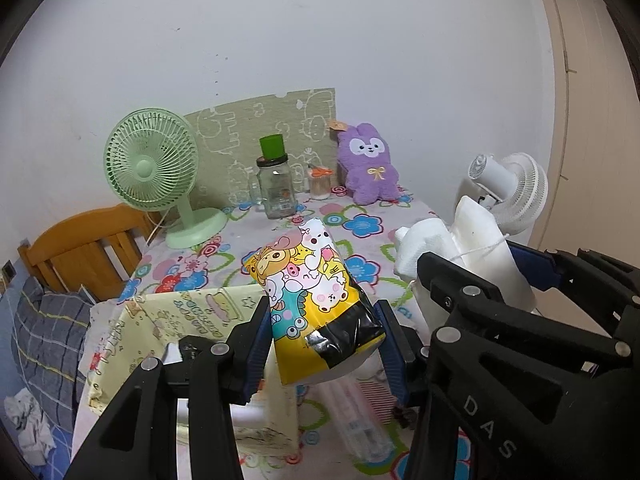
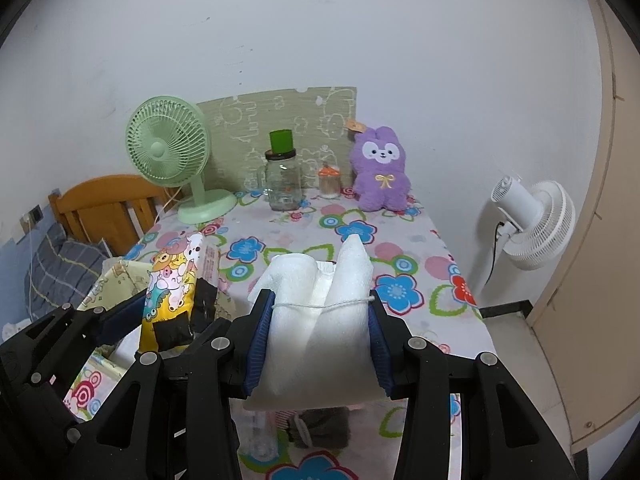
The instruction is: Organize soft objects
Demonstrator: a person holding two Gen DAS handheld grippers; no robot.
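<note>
My left gripper is shut on a yellow cartoon-printed soft pack, held off the flowered table. My right gripper is shut on a white foam bundle tied with string, also lifted above the table. Each held item shows in the other view: the white foam bundle at the right, the cartoon-printed pack at the left. A purple plush bunny sits upright at the table's far side against the wall. A pale yellow printed cloth box lies under my left gripper.
A green desk fan, a glass jar with a green cup on it and a small toothpick jar stand at the back. A white floor fan is at the right, a wooden chair at the left.
</note>
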